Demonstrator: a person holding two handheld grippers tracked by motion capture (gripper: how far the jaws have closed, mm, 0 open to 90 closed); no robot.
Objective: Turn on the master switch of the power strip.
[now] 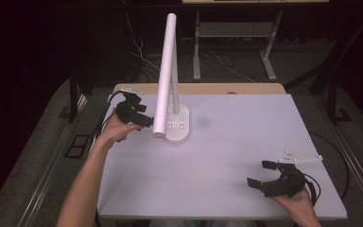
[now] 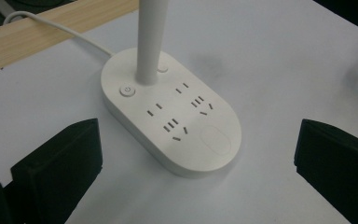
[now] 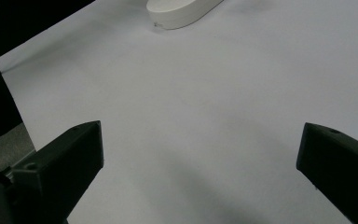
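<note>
Though partly cropped, white oval-based lamp (image 2: 170, 121) w/ sockets.

A flat white rectangular table top (image 1: 246, 142) with a light wooden strip along its far edge carries one thing: a white oval plastic lamp base with socket slots (image 1: 178, 124), sitting toward ten o'clock of the surface. A white cable (image 2: 70, 29) trails from the base over the wooden edge at twelve o'clock.

You're prob. in a lab: bare white table (image 1: 227, 142), loose floor cables (image 1: 142, 52), metal bench legs (image 1: 269, 59) behind.
</note>
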